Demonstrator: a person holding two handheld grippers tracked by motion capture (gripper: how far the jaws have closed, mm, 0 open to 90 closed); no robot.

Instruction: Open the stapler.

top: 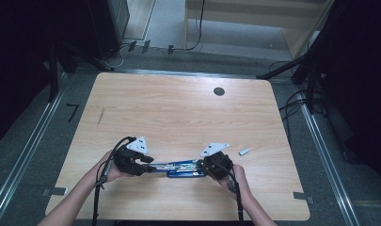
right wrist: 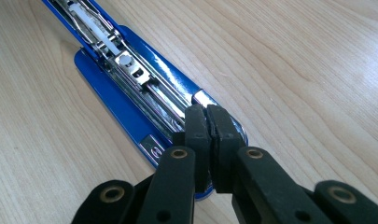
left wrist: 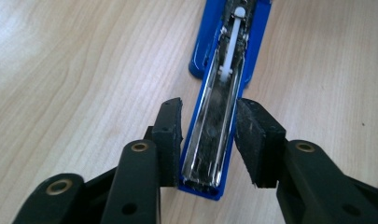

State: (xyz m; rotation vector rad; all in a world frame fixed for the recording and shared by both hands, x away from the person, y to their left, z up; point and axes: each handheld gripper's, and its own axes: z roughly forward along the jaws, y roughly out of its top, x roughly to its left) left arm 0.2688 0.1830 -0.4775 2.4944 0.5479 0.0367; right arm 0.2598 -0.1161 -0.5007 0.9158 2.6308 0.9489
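Observation:
A blue stapler (top: pixel 183 168) lies folded open near the front edge of the wooden table (top: pixel 178 108); its metal staple channel (left wrist: pixel 219 116) faces up. My left gripper (top: pixel 153 168) straddles the far end of that channel arm. In the left gripper view the left gripper (left wrist: pixel 207 135) has a pad on each side of the arm; the right pad (left wrist: pixel 254 140) stands a sliver off it, so the jaws are open. My right gripper (top: pixel 201 168) is at the stapler's other end. In the right gripper view the right gripper (right wrist: pixel 207 123) is shut, pads together, tips resting on the blue stapler (right wrist: pixel 130 107).
A small white object (top: pixel 244 151) lies on the table to the right of the right hand. A dark round grommet (top: pixel 219 91) sits near the far edge. Both forearms come in from the table's front edge, cables trailing.

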